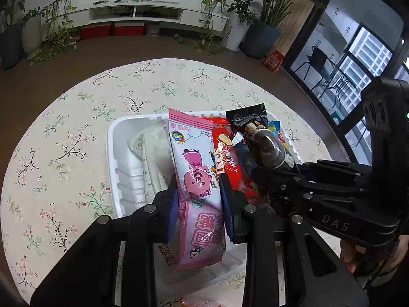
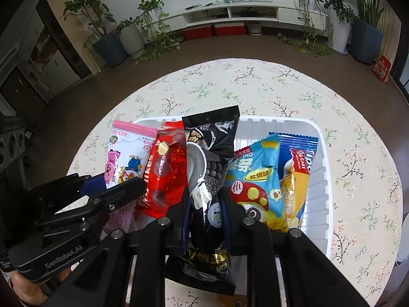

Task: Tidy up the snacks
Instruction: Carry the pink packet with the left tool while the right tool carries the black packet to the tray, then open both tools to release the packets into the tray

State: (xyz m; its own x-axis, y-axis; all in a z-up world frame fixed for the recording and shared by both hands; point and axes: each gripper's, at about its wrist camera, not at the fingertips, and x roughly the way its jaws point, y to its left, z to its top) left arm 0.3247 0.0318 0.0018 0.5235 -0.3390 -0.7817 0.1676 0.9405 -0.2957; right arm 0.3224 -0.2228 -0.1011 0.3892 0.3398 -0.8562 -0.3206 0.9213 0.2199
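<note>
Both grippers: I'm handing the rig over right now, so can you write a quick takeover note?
Left gripper: shut on the pink pack, held over the white tray.
Right gripper: shut on the black pack, also over the tray.
In the tray: red pack, light-blue pack and dark-blue pack lined up; a whitish pack lies at the left.
Done: several snacks in the tray.
Left: set down and release the pink and black packs.

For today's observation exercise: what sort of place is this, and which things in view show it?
Most likely a home living room: a low white TV cabinet along the wall, potted plants on the floor, and a round table with a floral cloth.
</note>
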